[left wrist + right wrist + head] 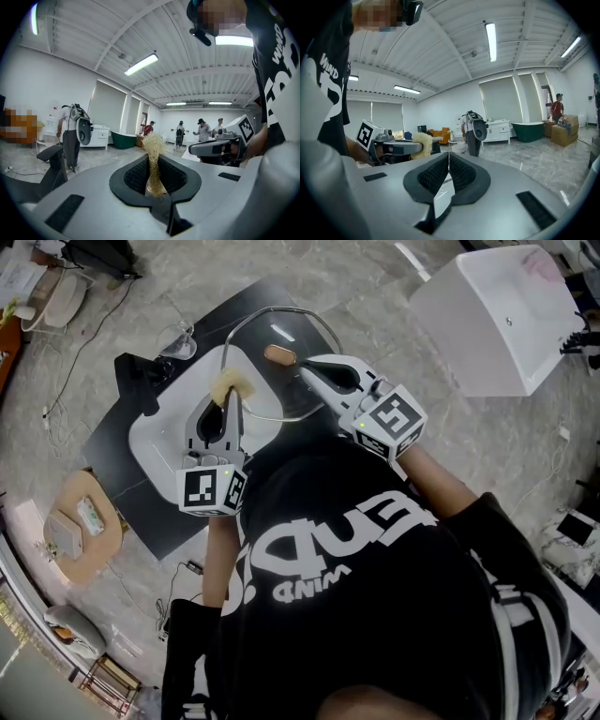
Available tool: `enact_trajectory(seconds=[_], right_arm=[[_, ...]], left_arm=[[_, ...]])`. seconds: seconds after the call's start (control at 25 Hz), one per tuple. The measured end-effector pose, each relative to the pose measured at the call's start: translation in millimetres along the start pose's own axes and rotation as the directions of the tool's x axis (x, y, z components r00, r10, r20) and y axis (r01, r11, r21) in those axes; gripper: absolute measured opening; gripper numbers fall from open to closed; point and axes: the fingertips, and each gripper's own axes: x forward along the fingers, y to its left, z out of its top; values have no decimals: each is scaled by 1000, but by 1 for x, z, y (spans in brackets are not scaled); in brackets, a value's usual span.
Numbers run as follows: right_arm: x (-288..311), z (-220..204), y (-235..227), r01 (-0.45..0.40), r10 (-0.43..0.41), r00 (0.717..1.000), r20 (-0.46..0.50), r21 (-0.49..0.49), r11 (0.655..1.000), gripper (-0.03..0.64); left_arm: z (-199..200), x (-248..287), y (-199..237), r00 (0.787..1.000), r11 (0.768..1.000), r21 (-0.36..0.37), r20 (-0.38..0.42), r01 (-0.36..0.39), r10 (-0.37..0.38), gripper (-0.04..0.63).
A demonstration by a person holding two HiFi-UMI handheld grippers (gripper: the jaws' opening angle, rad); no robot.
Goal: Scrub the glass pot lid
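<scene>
The glass pot lid [274, 390] hangs over the white basin's [150, 442] far edge, its rim pinched in the fully closed right gripper [307, 372]. The left gripper [229, 397], clamped on the loofah scrubber [225, 382], meets the lid's left rim. Hard scrubbing could lever the glass out of that thin edge grip.

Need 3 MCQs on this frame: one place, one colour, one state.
1. Where is the scrubber?
A. in the left gripper
B. in a bucket
C. on a shelf
2. What colour is the glass pot lid's knob?
A. blue
B. brown
C. green
3. What state is the right gripper in?
A. open, empty
B. shut on the scrubber
C. shut on the glass pot lid

Key: 1 A, the scrubber is pinched between the left gripper's jaws; 2 B, the knob looks tan-brown in the head view; 3 C, its closed jaws clamp the lid's rim.
</scene>
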Motion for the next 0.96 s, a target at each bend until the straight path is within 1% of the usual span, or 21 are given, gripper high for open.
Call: enact_trajectory(seconds=[0.24,0.48,0.64,0.8,0.96], right_arm=[[0,0,1,-3,2,1000,-5,-11,1000,17],[1,-2,2,-26,26,1000,-11,-11,1000,17],[1,-1,2,-39,38,999,-20,-25,999,17],[0,-1,4,-38,37,999,-18,-17,999,17],[1,0,9,-53,53,998,-25,-14,998,17]], left_arm=[[0,-2,2,1000,1000,14,-2,-14,14,51],[-2,-3,3,1000,1000,-1,-9,-23,23,51],[-2,-4,1,1000,1000,5,-13,-16,16,51],[-2,-7,0,1000,1000,1,-15,-19,19,51],[0,-10,1,1000,1000,-1,-14,-24,24,51]])
